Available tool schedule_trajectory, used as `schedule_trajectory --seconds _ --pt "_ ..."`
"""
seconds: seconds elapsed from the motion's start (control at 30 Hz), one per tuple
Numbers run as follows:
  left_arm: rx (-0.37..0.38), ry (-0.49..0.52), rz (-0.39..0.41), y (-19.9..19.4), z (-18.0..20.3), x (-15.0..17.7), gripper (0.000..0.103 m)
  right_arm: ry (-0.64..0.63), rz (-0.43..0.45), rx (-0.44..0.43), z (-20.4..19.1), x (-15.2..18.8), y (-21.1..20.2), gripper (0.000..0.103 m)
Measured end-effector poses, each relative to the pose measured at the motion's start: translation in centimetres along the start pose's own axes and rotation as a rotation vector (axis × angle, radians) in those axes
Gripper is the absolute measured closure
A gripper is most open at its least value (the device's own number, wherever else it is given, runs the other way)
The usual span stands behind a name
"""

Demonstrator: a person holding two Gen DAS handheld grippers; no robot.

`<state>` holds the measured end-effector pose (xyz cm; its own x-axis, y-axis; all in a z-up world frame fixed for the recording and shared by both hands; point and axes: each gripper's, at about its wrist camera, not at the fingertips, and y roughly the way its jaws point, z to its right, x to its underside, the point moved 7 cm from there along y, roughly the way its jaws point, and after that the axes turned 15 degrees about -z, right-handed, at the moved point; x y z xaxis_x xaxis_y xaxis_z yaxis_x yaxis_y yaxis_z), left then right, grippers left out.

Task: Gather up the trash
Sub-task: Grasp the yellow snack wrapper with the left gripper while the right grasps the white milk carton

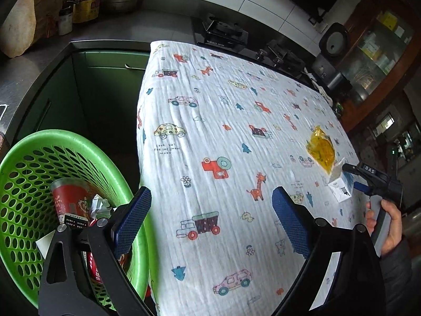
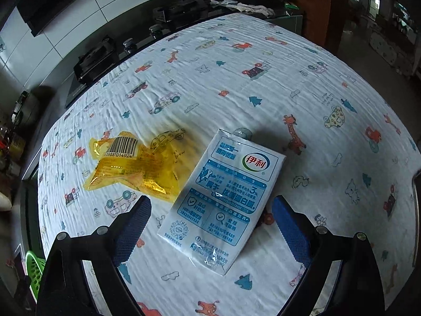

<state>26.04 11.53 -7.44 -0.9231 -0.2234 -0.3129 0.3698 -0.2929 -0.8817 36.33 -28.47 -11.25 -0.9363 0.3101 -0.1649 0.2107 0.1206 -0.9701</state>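
A white and blue milk carton [image 2: 223, 197] lies flat on the patterned tablecloth [image 2: 236, 84]. My right gripper [image 2: 211, 226] is open, its jaws standing either side of the carton's near end, not touching it. A crumpled yellow plastic wrapper [image 2: 131, 166] lies just left of the carton. In the left wrist view the carton [image 1: 340, 187] and the wrapper [image 1: 321, 150] show at the table's far right, with the right gripper [image 1: 352, 173] over the carton. My left gripper [image 1: 211, 223] is open and empty at the table's left edge, beside a green basket [image 1: 26, 173].
The green basket holds a red cup [image 1: 69, 197], crumpled paper [image 1: 100, 205] and other trash; its rim also shows in the right wrist view [image 2: 33, 266]. A stove [image 2: 94, 60] and counter [image 1: 126, 26] with pots and bottles stand behind the table. Green cabinets [image 1: 105, 92] are left of it.
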Motion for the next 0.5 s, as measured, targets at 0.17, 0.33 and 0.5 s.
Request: schedule_trajectory --seconds 0.17,0.33,0.5 --pt "0.002 0.007 -0.011 0.6 0.3 -0.3 0.011 0.042 -0.036 0.013 0.5 -0.6 1.5 0.023" --pt "0.001 0.020 -0.019 1.1 1.2 -0.6 0.011 0.018 -0.057 -0.007 0.7 -0.7 1.9 0.025" --pt "0.001 0.053 -0.024 1.6 3.4 -1.1 0.011 -0.050 -0.077 -0.025 1.0 -0.1 1.6 0.029"
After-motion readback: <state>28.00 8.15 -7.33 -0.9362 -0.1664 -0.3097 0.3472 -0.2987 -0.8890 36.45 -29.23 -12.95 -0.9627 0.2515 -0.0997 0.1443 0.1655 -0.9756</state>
